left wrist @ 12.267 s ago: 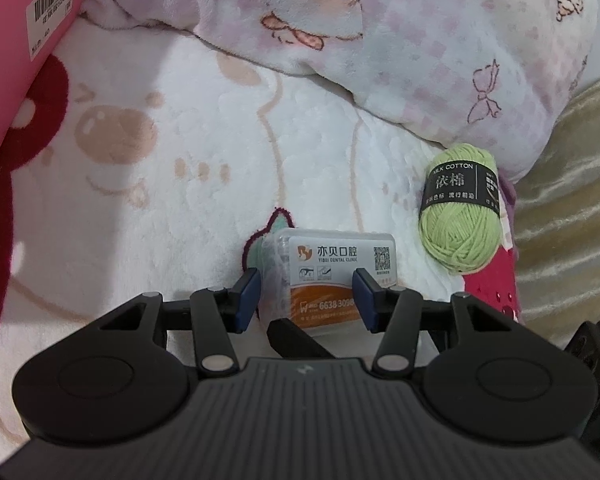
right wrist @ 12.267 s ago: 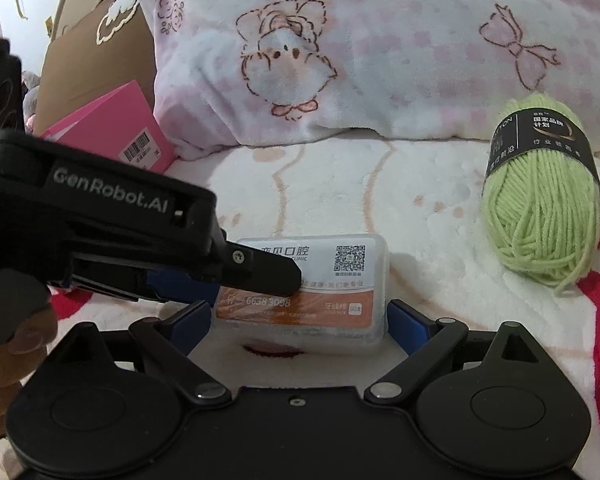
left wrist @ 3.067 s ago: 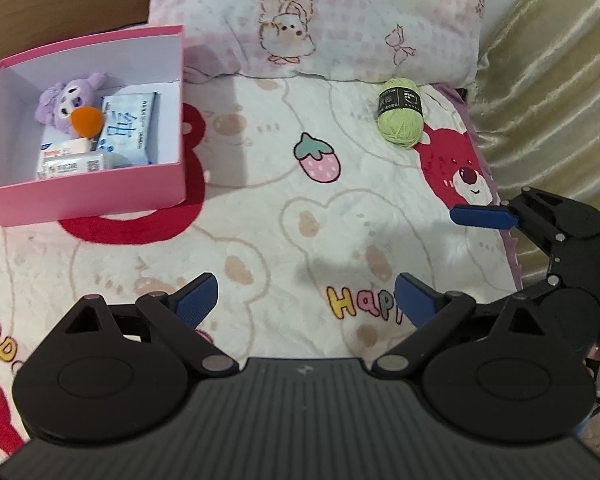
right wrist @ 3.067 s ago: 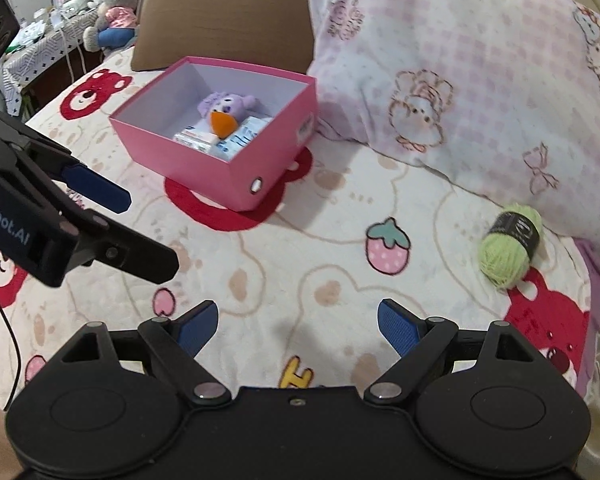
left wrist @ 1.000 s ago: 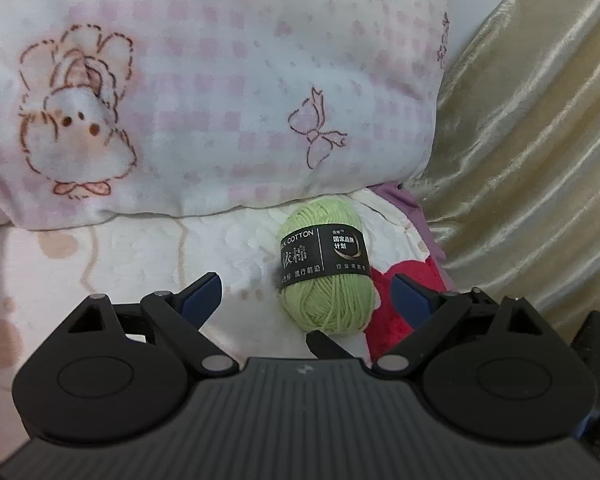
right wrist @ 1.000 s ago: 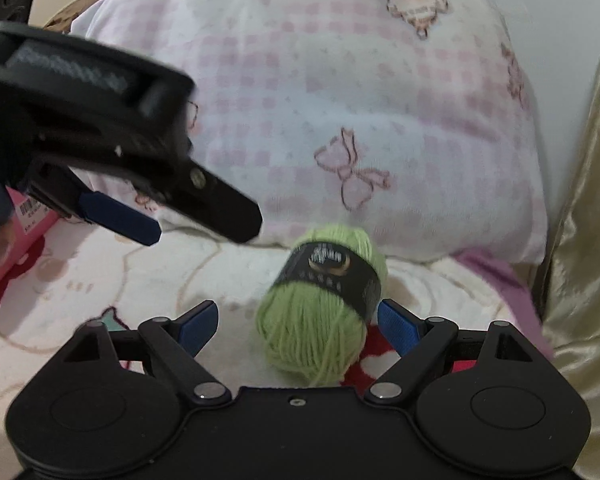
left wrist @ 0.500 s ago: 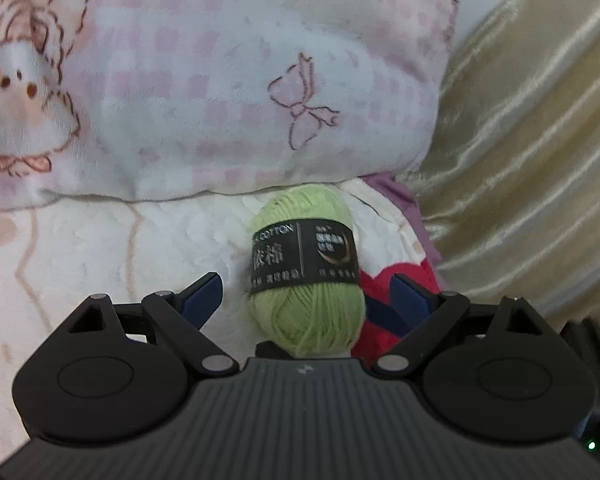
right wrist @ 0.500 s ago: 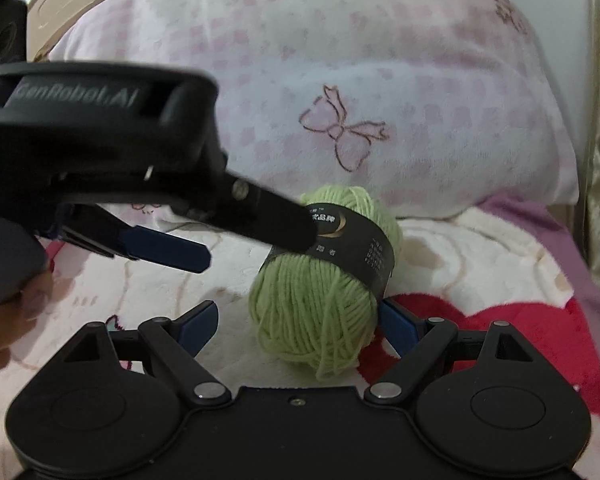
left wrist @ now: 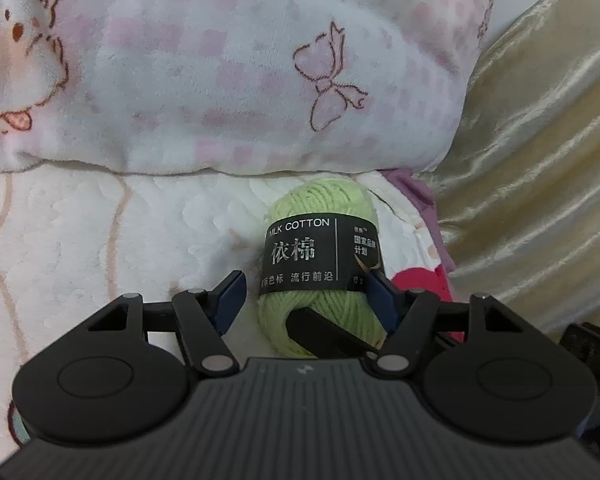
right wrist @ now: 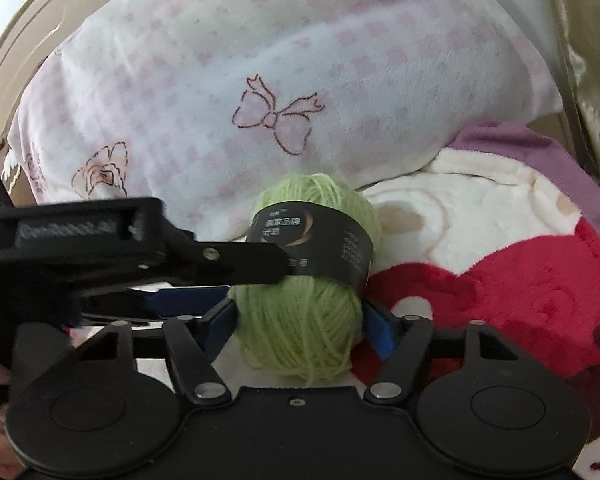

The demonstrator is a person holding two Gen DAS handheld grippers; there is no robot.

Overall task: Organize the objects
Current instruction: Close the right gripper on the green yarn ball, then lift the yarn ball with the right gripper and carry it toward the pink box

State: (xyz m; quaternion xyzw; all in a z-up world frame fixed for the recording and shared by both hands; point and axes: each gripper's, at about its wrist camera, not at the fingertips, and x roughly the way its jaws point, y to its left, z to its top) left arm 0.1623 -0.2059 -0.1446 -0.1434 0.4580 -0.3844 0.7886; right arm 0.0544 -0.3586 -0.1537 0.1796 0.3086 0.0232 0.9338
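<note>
Yarn (right wrist: 300, 320) by the pillow (right wrist: 259, 100): your right gripper (right wrist: 300, 320) has just clamped it, left gripper (left wrist: 304, 292) narrowed around it—lift next.

The yarn ball's black band (left wrist: 320, 255) reads "MILK COTTON" and "依棉", plus small Chinese print

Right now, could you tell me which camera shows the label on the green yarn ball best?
The left wrist view: the yarn ball's black label faces the lens, unblocked, with "MILK COTTON" readable. In the right wrist view the label wraps sideways and the left gripper's finger crosses it, so only part of the printing shows.
</note>
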